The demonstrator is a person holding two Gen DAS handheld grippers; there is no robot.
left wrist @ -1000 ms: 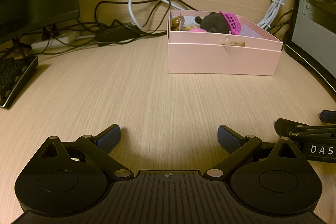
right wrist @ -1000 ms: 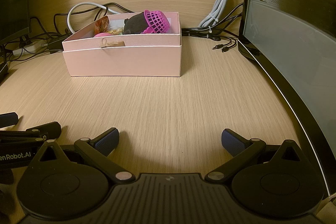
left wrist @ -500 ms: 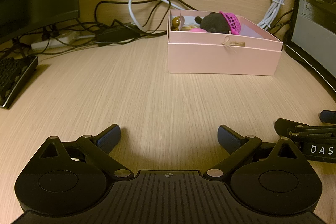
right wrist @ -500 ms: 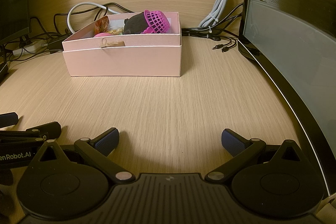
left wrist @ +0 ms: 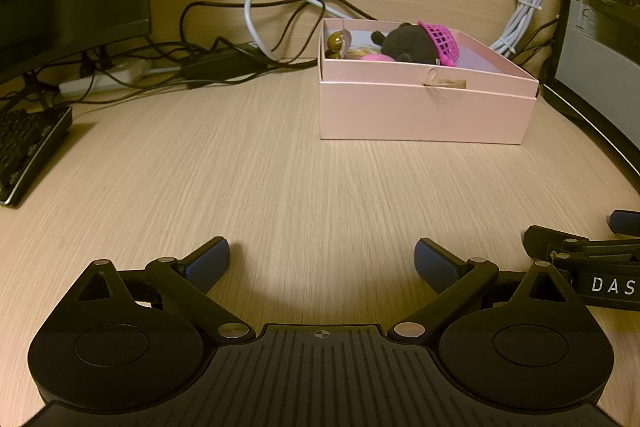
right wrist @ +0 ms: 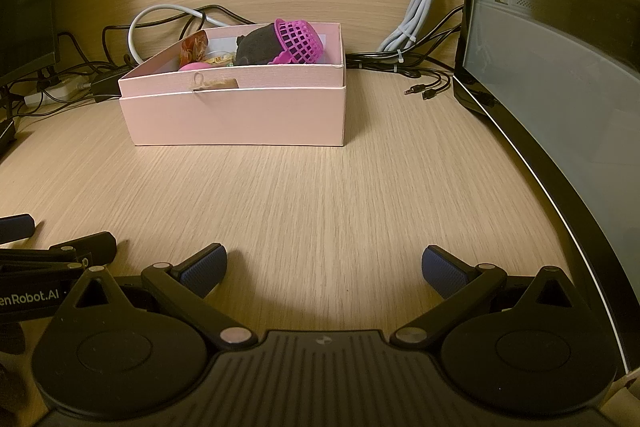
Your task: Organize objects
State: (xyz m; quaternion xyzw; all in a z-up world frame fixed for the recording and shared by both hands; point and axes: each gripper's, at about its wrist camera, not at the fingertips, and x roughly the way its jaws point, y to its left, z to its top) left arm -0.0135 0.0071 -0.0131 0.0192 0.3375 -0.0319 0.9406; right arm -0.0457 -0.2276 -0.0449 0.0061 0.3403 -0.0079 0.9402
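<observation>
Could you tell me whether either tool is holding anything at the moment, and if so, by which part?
Nothing is held. The left tool and the right tool are both open over bare desk, short of the pink box.

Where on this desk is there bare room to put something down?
The bare light wood desk is free between the open tongs and the pink cardboard box, and between box and black keyboard. Behind the box it is crowded: tangled black cables, bundled white cable. The box itself holds toys.
</observation>
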